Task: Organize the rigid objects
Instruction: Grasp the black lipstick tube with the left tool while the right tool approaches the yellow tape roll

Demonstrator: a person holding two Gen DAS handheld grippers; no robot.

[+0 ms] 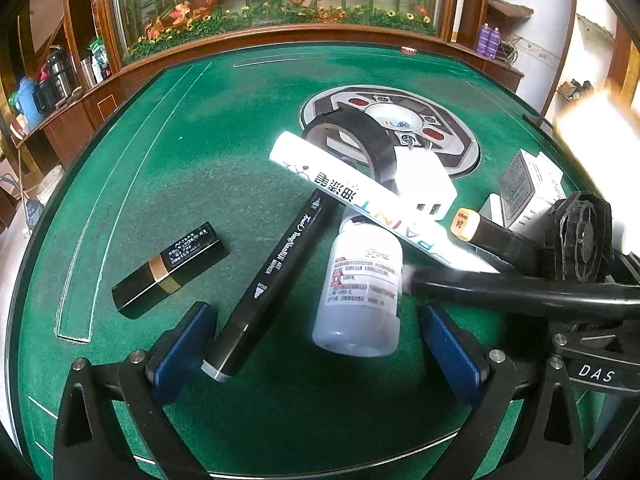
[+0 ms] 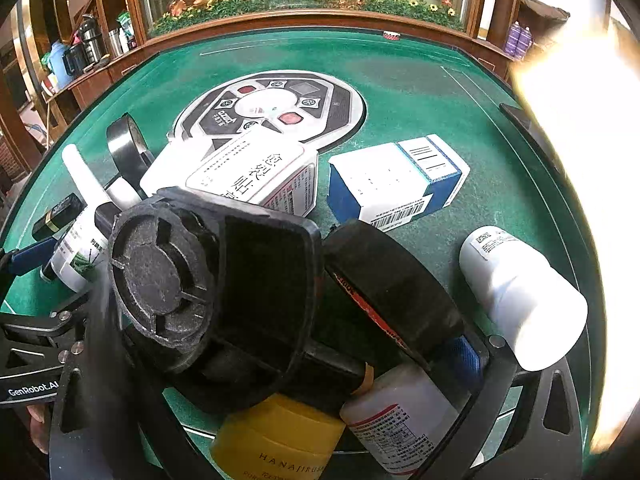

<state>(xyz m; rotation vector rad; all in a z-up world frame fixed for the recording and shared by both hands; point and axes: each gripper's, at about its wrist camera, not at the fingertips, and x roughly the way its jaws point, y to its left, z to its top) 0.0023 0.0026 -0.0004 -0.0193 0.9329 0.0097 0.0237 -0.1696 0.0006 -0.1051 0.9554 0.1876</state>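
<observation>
On the green table, my left gripper (image 1: 316,348) is open, its blue pads either side of a black art marker (image 1: 272,280) and a white pill bottle (image 1: 364,292). A white PAINT pen (image 1: 352,196) lies across a black tape roll (image 1: 356,140). A black lipstick (image 1: 168,268) lies to the left. My right gripper (image 2: 288,360) is shut on a black fan-like tool (image 2: 208,292), which also shows in the left wrist view (image 1: 576,236). Its left finger is hidden; the right pad (image 2: 466,356) shows behind a black tape roll (image 2: 392,292).
White boxes (image 2: 260,172), a blue-and-white box (image 2: 396,180) and a white bottle (image 2: 520,292) lie on the felt. A yellow jar (image 2: 280,440) and a labelled bottle (image 2: 400,424) sit near me. A round control panel (image 2: 276,108) is set in the table's centre.
</observation>
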